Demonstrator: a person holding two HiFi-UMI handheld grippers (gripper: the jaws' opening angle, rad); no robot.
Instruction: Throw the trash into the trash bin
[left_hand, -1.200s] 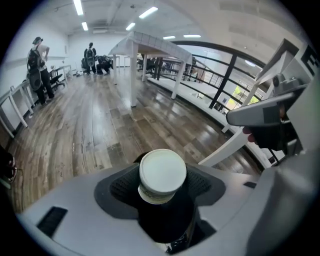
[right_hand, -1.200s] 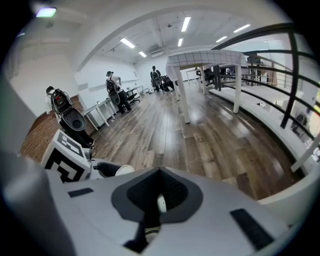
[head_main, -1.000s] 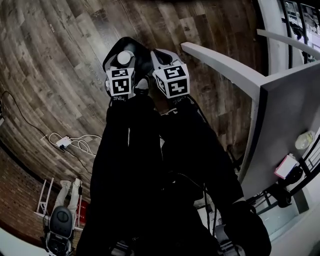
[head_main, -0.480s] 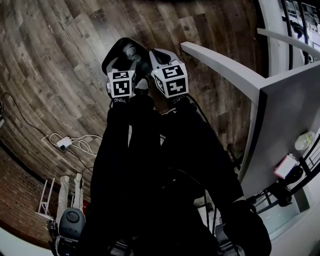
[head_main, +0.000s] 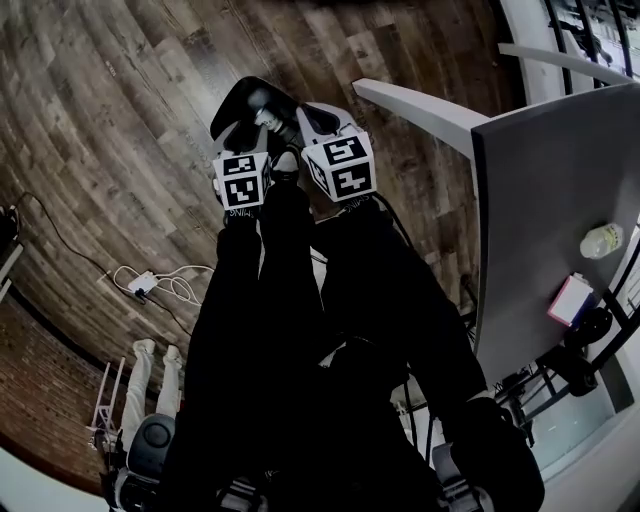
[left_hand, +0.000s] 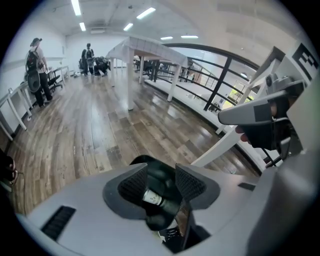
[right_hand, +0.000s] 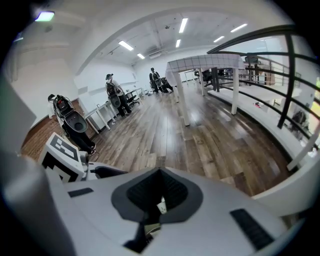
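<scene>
Brown wood floor (head_main: 120, 120), round black trash bin (head_main: 240, 100), dark glass bottle (left_hand: 152, 199) inside. Left gripper (left_hand: 161, 180) closing empty, right gripper (right_hand: 159, 194) squeezed together; probably fetch more trash.

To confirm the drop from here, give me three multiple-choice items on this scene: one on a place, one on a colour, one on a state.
1. Where is the white-labelled bottle?
A. on the table
B. inside the trash bin
C. on the floor

2. What colour is the trash bin?
A. black
B. white
C. red

3. How do the right gripper's jaws stand?
A. wide apart
B. together
C. around the bottle

Answers:
1. B: the left gripper view shows it lying in the bin.
2. A: its rim and walls are black.
3. B: the pads meet in the right gripper view.
</scene>
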